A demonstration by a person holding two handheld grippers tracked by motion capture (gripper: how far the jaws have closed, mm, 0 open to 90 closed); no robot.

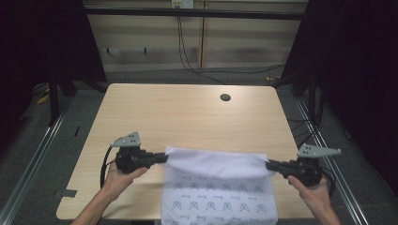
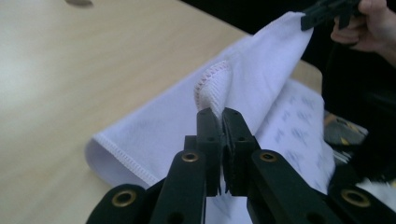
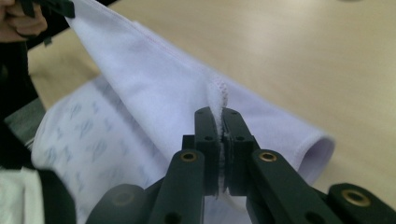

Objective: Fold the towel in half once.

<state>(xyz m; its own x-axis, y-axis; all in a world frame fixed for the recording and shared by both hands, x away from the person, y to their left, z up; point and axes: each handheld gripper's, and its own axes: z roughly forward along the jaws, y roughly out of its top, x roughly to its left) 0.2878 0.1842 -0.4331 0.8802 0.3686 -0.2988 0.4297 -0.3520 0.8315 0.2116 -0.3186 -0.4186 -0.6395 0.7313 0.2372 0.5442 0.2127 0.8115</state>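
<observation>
**Folding the towel: far edge carried toward the near side**

Here the white terry-cloth towel with a small grey printed pattern lies at about 6 o'clock on the light wooden table, its near end hanging over the table's front edge. The left gripper has its jaws clamped on one corner of the towel's far edge, and the right gripper pinches the opposite corner the same way. Between them the edge is lifted and doubled back, so a soft roll of cloth bulges toward 12 o'clock.

The step in hand looks like folding the towel in half. Next, I judge, both corners must travel together toward 6 o'clock and be laid level on the printed part, keeping the edge taut so no crease forms.

Both hands sit low over the table, left at 8 o'clock, right at 4 o'clock, grippers pointing inward at each other
</observation>
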